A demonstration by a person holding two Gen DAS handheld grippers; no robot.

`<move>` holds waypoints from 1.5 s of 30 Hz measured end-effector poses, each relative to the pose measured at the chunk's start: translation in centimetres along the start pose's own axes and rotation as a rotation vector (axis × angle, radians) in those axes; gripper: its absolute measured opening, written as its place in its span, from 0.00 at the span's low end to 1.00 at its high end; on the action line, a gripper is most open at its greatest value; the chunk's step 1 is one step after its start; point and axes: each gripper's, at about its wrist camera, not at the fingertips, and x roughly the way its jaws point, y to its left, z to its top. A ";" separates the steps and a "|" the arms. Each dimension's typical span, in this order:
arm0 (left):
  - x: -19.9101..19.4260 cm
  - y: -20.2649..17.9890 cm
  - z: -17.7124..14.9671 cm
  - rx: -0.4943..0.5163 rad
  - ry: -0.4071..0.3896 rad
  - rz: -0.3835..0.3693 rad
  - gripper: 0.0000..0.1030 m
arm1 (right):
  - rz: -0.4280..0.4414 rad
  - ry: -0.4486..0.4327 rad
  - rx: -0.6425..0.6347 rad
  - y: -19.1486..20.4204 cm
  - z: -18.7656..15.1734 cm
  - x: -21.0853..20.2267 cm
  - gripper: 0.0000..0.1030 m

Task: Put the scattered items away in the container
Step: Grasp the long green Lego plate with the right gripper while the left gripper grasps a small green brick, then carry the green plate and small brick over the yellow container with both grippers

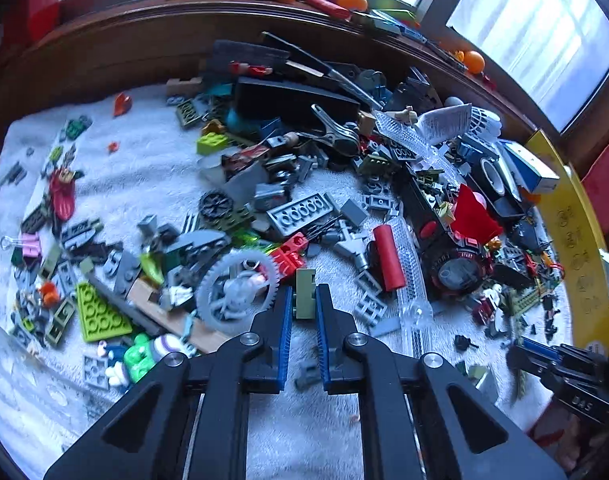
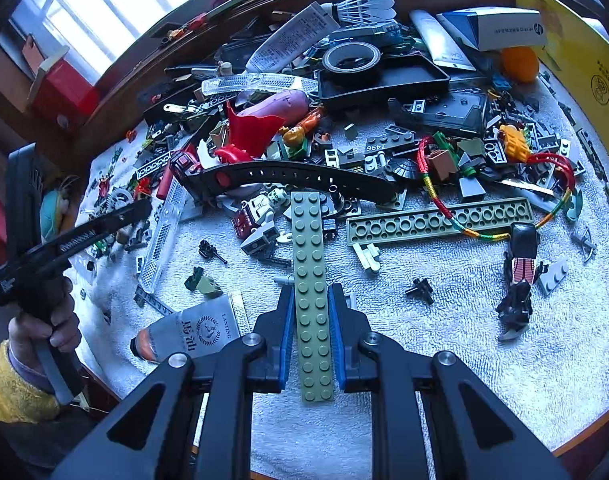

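two hand-held grippers are over the mess, each pinching a brick. the left hand-held gripper (image 1: 304,300) has its blue pads pressed onto a small olive brick (image 1: 305,294), which stands upright between them just in front of the grey gear wheel (image 1: 235,286) and the red brick piece (image 1: 290,258). the right hand-held gripper (image 2: 311,312) is clamped on a long olive studded plate (image 2: 311,280), gripped by its long edges, studs facing the camera, its far end reaching out over the black watch strap (image 2: 292,178).

everything lies on a white towel (image 2: 464,340) spread across the tabletop (image 2: 584,436). toward the window the heap is thick: a black tray (image 2: 384,76) with a roll of tape (image 2: 351,58) in it, a shuttlecock (image 2: 364,6), a red funnel-shaped piece (image 2: 250,130), a white and blue box (image 2: 492,28). nearer the right hand-held gripper are a second long olive plate (image 2: 436,220) lying flat with a red, yellow and green braided cord (image 2: 464,232) crossing it, and a silver sachet (image 2: 196,332).

the yellow wall (image 1: 572,216) standing at the towel's far right may be the container; i cannot tell for sure. in the right wrist view a hand (image 2: 44,320) in a yellow sleeve (image 2: 12,388) grips the handle of the left tool.
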 end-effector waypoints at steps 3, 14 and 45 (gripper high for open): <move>-0.3 -0.6 -0.5 0.049 0.008 -0.004 0.11 | -0.013 -0.003 -0.017 0.2 -0.2 0.1 0.15; -0.2 -2.2 -1.5 0.086 0.009 -0.007 0.13 | 0.008 -0.032 -0.040 0.6 -0.6 0.0 0.28; -1.3 -3.2 -0.8 0.223 -0.030 -0.066 0.11 | -0.124 -0.162 0.043 1.9 -0.4 -2.1 0.14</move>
